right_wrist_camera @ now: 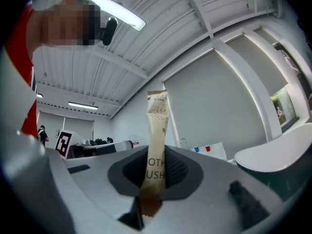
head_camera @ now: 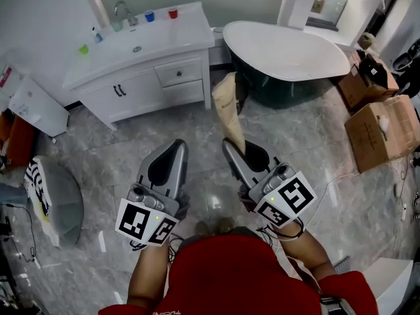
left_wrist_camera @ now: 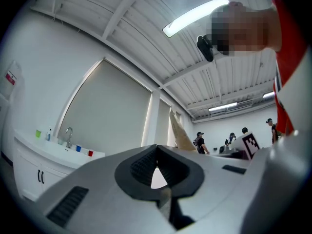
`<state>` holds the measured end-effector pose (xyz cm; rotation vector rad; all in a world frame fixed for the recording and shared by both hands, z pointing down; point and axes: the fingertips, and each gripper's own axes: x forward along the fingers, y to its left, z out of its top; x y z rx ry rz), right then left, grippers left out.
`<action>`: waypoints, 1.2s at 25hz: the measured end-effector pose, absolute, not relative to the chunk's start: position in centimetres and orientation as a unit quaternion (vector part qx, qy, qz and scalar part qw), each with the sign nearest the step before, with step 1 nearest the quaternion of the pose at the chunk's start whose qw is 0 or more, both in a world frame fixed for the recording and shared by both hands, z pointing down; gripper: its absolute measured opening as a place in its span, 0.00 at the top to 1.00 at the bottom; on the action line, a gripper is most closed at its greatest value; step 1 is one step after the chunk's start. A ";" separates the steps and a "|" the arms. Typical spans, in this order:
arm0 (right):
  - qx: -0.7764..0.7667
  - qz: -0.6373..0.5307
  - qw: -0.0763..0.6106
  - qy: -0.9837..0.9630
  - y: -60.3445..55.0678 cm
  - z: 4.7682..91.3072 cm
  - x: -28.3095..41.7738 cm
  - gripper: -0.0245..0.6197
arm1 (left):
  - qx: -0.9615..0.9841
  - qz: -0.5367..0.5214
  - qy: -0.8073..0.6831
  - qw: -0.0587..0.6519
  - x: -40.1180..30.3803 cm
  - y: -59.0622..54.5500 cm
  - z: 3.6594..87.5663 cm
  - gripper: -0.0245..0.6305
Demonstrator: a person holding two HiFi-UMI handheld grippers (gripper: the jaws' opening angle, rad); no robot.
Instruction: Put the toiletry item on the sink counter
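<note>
While left tongs (left_wrist_camera: 156, 149) sit closed and empty, right tongs (right_wrist_camera: 157, 156) clamped on tan toothbrush packet (right_wrist_camera: 157, 123).

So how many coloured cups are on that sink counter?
3: green cup at the left end; blue cup and red cup side by side right of the faucet.

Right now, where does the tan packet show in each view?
Head view: tan packet at centre, rising from the right gripper jaws.
Left gripper view: tan packet right of centre, beyond the jaws.
Right gripper view: tan packet at centre, clamped between the jaws.
Shared landmark: sink counter with blue cup and red cup.
</note>
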<state>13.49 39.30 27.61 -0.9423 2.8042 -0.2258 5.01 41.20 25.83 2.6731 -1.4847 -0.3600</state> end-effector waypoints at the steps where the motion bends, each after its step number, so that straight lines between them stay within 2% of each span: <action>1: -0.316 -0.072 0.084 0.942 38.7 27.6 13.7 0.87 | 0.866 -0.118 -0.484 0.032 5.2 40.6 25.9 0.94; 16: -0.299 -0.070 0.081 0.948 32.7 28.6 14.8 0.87 | 0.853 -0.110 -0.510 0.019 6.9 34.7 25.9 0.94; 30: -0.314 -0.065 0.078 0.944 24.1 29.3 10.1 0.87 | 0.857 -0.108 -0.503 0.006 1.8 25.3 26.5 0.94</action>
